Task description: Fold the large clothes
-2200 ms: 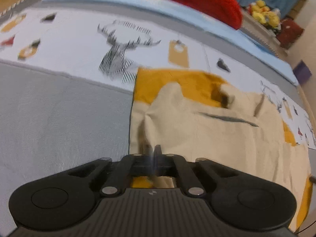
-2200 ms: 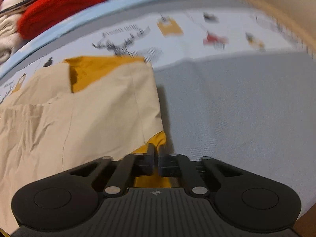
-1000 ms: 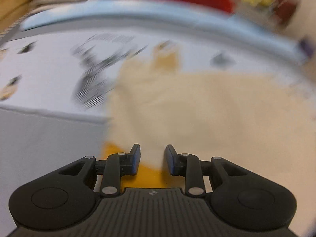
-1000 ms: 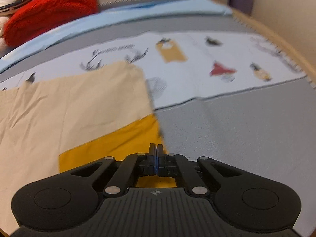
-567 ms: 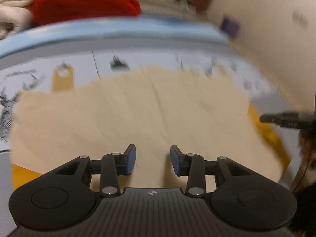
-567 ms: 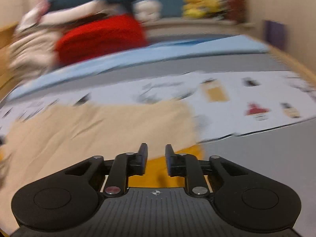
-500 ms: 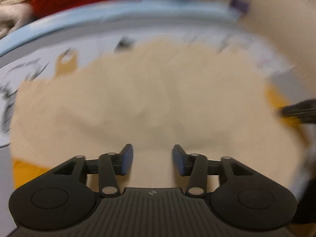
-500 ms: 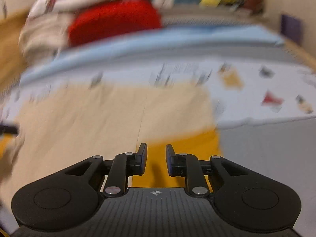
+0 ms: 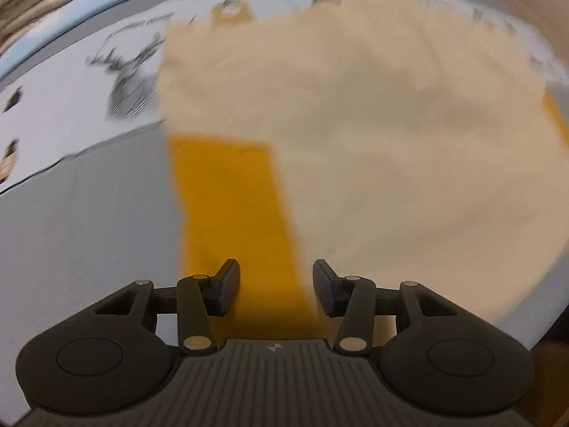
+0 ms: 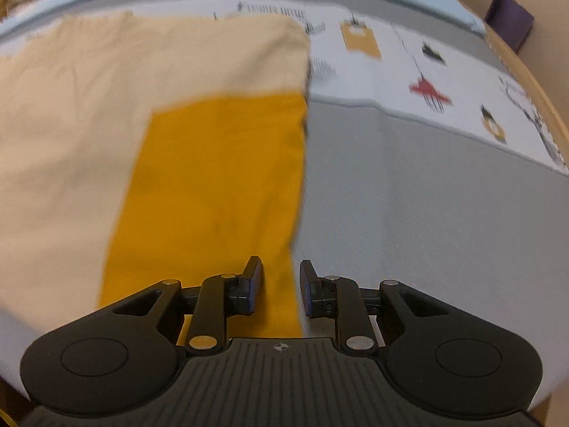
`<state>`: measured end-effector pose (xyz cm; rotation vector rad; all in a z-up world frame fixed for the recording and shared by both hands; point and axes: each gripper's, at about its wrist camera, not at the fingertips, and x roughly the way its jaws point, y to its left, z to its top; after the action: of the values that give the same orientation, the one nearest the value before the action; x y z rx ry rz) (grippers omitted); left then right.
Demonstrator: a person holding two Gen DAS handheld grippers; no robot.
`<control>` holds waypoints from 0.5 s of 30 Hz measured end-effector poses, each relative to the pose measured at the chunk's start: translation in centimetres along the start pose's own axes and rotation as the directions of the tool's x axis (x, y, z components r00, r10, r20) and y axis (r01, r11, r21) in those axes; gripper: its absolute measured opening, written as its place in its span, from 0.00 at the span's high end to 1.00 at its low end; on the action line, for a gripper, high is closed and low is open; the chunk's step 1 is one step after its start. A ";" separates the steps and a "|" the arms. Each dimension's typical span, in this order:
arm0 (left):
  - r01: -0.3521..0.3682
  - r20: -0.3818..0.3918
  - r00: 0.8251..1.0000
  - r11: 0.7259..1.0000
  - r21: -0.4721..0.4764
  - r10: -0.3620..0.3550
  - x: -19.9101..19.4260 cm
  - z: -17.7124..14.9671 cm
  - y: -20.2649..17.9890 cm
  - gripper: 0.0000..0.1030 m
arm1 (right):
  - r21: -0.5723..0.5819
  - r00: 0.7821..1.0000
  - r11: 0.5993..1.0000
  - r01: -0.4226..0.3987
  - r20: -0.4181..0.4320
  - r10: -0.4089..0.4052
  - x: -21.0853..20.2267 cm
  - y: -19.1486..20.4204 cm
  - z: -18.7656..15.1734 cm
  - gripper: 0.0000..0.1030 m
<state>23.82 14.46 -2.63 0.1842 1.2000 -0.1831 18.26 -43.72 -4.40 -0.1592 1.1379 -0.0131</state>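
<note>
1. A grey bed cover [image 10: 409, 192] with a printed white panel [image 10: 426, 71] carries the cream garment [image 9: 391, 124], spread flat, a mustard-yellow sleeve [image 10: 213, 178] at each side.
2. The left claw [image 9: 276, 286] stands released, jaws just widened, above one mustard sleeve [image 9: 227, 206], gripping nothing.
3. The right claw [image 10: 281, 286], jaws just parted narrowly, holds nothing; the sleeve's edge lies below.

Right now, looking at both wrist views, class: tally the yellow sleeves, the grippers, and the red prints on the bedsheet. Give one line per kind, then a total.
Yellow sleeves: 2 (left sleeve, right sleeve)
Grippers: 2 (left gripper, right gripper)
Red prints: 1 (red print)
Total: 5
</note>
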 end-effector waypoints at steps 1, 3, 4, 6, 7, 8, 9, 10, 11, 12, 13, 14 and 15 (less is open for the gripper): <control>0.000 0.018 1.000 1.000 -0.025 0.000 -0.8 -0.5 0.9 0.51 | -0.011 1.000 1.000 0.020 0.001 -0.020 -0.3 0.0 -0.4 0.78; 0.039 0.071 0.997 0.998 -0.058 -0.035 -2.8 -1.4 2.0 0.56 | -0.006 0.999 1.000 0.023 0.038 -0.023 -1.5 -0.1 -0.8 0.78; 0.080 0.101 0.992 0.995 -0.054 -0.074 -3.7 -1.9 2.4 0.56 | 0.007 0.997 1.000 0.001 0.072 -0.002 -2.3 -0.1 -0.9 0.78; 0.112 0.039 0.993 0.993 -0.023 -0.111 -3.2 -3.2 2.5 0.56 | 0.014 0.993 0.999 -0.042 0.111 0.040 -3.5 0.0 -1.3 0.78; 0.074 -0.031 0.997 0.997 0.011 -0.073 -2.3 -3.9 2.2 0.56 | -0.002 0.996 0.999 -0.040 0.085 0.040 -3.2 0.3 -1.7 0.78; 0.006 -0.086 0.996 0.998 0.068 0.000 -1.6 -4.7 1.7 0.55 | -0.039 1.000 0.999 -0.012 0.021 0.013 -2.3 0.7 -2.3 0.78; -0.065 -0.097 0.992 0.990 0.129 0.078 -1.5 -5.3 1.3 0.55 | -0.089 0.999 0.995 0.032 -0.037 -0.036 -1.5 1.1 -2.9 0.78; -0.095 -0.074 0.992 0.985 0.147 0.107 -2.1 -5.3 1.1 0.55 | -0.139 0.995 0.987 0.079 -0.055 -0.087 -1.3 1.6 -3.4 0.78; -0.112 -0.024 0.993 0.985 0.133 0.117 -3.3 -5.0 1.1 0.55 | -0.158 0.993 0.981 0.108 -0.037 -0.115 -1.8 1.7 -3.6 0.78; -0.123 0.038 0.992 0.986 0.111 0.119 -4.7 -4.8 1.2 0.55 | -0.132 0.993 0.984 0.119 -0.001 -0.121 -2.9 1.6 -3.3 0.78; -0.142 0.119 0.984 0.987 0.081 0.132 -6.5 -4.5 1.1 0.54 | -0.085 0.992 0.989 0.119 0.057 -0.114 -4.4 1.3 -3.1 0.78; -0.160 0.179 0.972 0.986 0.050 0.149 -8.0 -4.3 0.9 0.52 | -0.029 0.985 0.993 0.113 0.137 -0.108 -6.5 1.0 -2.6 0.78; -0.172 0.230 0.959 0.985 0.010 0.165 -9.7 -4.1 0.7 0.47 | 0.020 0.972 0.994 0.107 0.207 -0.109 -8.4 0.9 -2.4 0.76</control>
<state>16.89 16.52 5.00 0.2826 0.9475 -0.0703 12.49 -42.31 2.06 -0.2100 0.9192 -0.0964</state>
